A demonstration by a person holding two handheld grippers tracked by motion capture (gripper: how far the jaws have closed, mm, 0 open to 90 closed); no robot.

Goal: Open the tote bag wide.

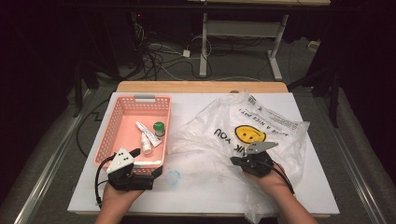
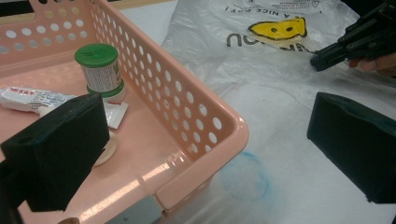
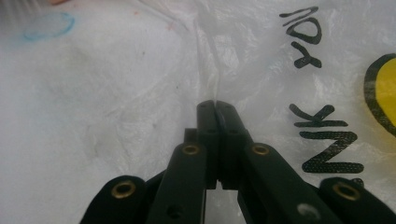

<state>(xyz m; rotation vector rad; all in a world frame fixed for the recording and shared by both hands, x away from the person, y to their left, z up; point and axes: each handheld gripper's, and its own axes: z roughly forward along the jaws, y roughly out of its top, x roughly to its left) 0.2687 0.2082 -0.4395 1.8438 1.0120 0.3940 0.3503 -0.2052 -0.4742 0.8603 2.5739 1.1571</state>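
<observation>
The bag [image 1: 243,140] lies flat on the right half of the counter [image 1: 322,196], just right of the pink basket [image 1: 140,105]. The right gripper [image 3: 215,105] sits on the bag's near part, its jaws clenched, and they look to pinch a fold of the thin plastic. The left gripper [image 1: 152,161] waits at the basket's near right corner, jaws wide apart and holding nothing. The bag's left edge is near it. Inside the basket are a tube [image 2: 35,99] and a green-capped bottle [image 2: 99,71].
</observation>
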